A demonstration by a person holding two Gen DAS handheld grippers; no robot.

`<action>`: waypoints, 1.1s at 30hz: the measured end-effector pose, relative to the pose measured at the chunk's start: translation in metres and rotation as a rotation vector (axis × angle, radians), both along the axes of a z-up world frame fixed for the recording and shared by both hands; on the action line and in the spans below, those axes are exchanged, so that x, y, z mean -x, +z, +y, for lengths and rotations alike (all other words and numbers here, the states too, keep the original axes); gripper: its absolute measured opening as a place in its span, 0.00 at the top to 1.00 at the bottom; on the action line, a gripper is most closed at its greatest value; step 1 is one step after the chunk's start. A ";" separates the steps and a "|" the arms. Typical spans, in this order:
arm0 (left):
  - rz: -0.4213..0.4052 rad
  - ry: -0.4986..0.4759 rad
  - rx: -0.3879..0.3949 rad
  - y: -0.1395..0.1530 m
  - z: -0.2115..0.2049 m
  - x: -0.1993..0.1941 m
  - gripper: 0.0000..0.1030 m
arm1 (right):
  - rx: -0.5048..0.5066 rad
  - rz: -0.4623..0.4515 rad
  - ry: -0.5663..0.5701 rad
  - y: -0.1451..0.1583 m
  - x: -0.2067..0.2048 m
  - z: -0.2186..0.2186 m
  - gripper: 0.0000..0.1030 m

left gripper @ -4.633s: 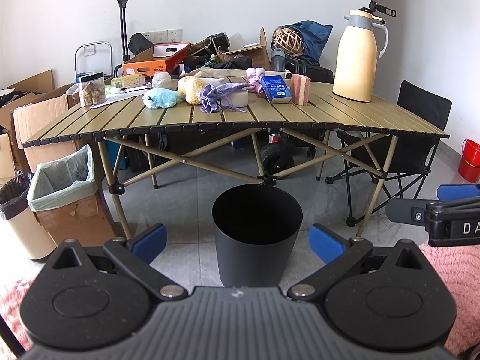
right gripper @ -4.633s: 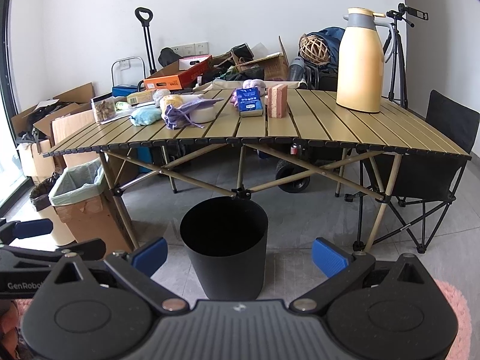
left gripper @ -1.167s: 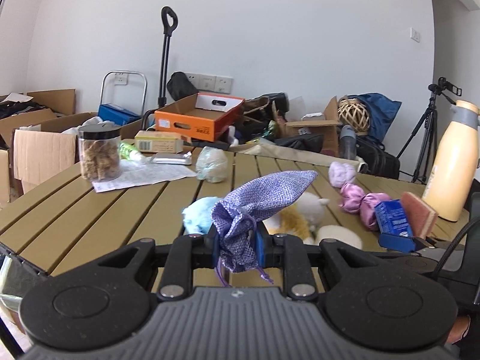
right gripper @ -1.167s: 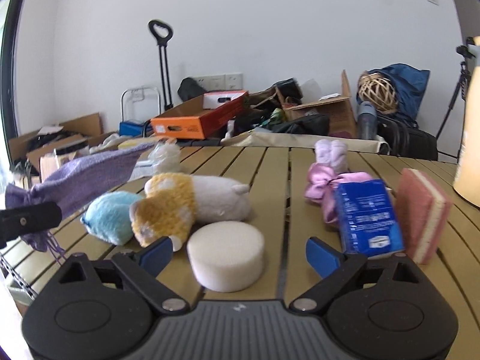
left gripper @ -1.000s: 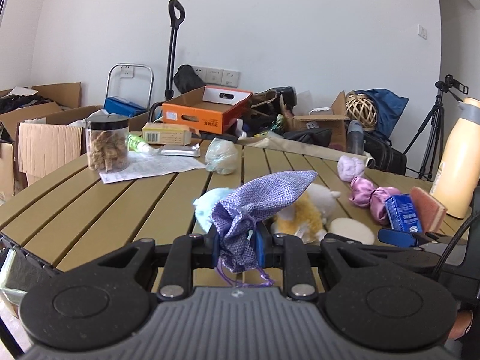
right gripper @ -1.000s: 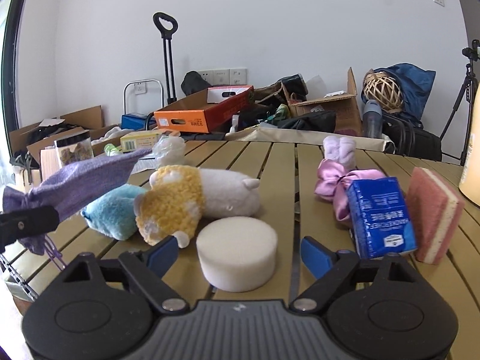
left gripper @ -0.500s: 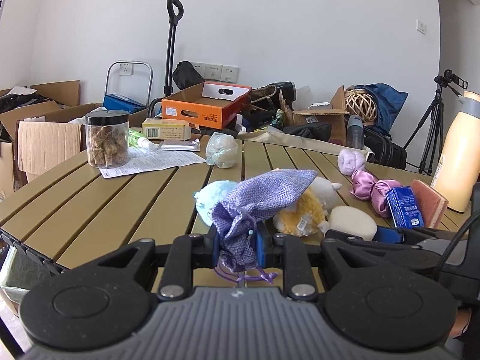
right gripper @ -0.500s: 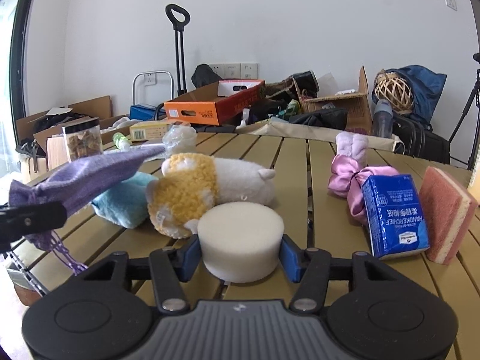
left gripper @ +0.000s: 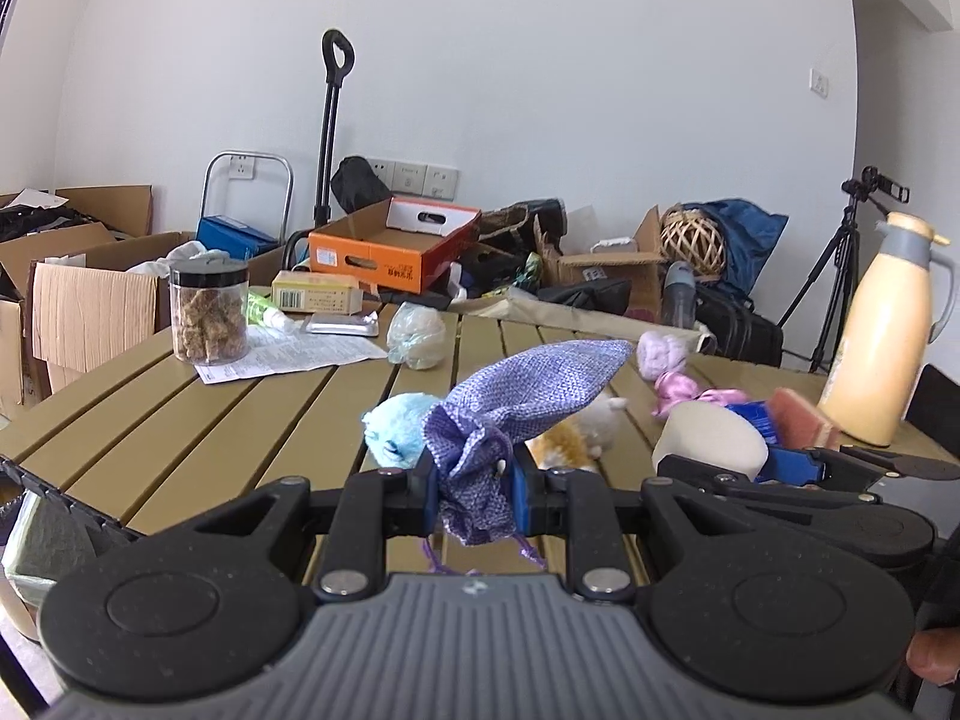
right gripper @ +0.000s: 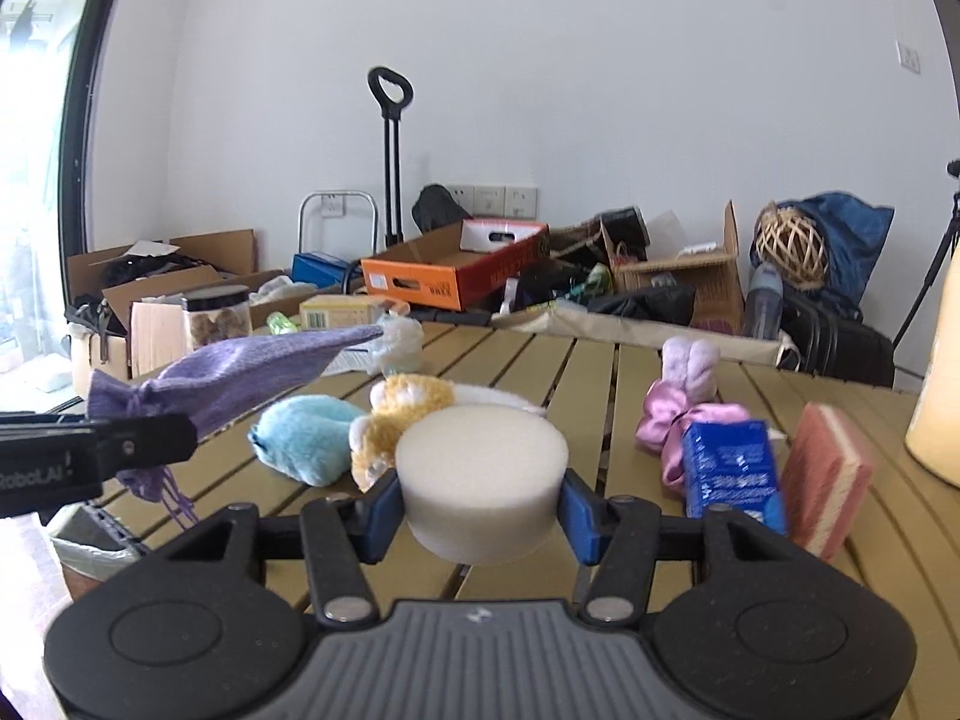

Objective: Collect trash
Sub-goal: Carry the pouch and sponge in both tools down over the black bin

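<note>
A purple drawstring pouch (left gripper: 522, 402) hangs clamped at its neck in my left gripper (left gripper: 475, 492), above the slatted table (left gripper: 180, 420). The same pouch (right gripper: 240, 378) shows at the left of the right wrist view. My right gripper (right gripper: 481, 510) is shut on a round white sponge (right gripper: 480, 480), its blue pads pressing both sides, lifted off the tabletop. In the left wrist view the sponge (left gripper: 708, 438) appears at the right between the other gripper's fingers. On the table lie a light blue plush (right gripper: 300, 438), a yellow and white plush (right gripper: 408, 414) and pink satin bows (right gripper: 666, 426).
A blue tissue pack (right gripper: 732, 474) and pink sponge (right gripper: 828, 480) stand at the right. A cream thermos (left gripper: 882, 336) stands far right. A jar of snacks (left gripper: 209, 312), a paper sheet (left gripper: 288, 354) and a crumpled bag (left gripper: 415, 336) sit at the left. Boxes crowd behind the table.
My right gripper closed on the white sponge and lifted it off the table. Both grippers pulled back and up a little, the left still holding the pouch.
</note>
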State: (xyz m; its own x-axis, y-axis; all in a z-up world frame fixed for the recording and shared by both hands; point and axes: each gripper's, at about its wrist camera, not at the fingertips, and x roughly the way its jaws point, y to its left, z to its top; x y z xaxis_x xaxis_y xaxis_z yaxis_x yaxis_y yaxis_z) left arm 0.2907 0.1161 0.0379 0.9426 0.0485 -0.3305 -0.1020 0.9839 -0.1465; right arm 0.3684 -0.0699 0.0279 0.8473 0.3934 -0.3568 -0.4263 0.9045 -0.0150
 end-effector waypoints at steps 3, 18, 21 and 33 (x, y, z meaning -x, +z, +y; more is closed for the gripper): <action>-0.005 -0.005 0.020 0.004 -0.006 0.014 0.78 | 0.000 -0.011 -0.002 0.008 0.015 -0.009 0.48; -0.001 -0.063 0.030 0.014 -0.042 0.087 0.78 | 0.002 -0.019 -0.012 0.026 0.097 -0.056 0.48; 0.007 -0.080 0.025 0.012 -0.049 0.099 0.78 | 0.005 -0.007 -0.012 0.023 0.109 -0.063 0.48; 0.101 -0.153 -0.015 -0.012 -0.074 0.125 0.78 | 0.035 0.097 -0.022 -0.006 0.142 -0.088 0.48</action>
State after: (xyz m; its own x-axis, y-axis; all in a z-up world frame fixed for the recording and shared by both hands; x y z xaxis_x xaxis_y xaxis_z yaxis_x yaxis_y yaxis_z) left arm 0.1655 0.0421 0.0257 0.9015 -0.0870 -0.4241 0.0354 0.9911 -0.1281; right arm 0.2262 -0.1583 0.0216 0.8161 0.3615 -0.4508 -0.4077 0.9131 -0.0059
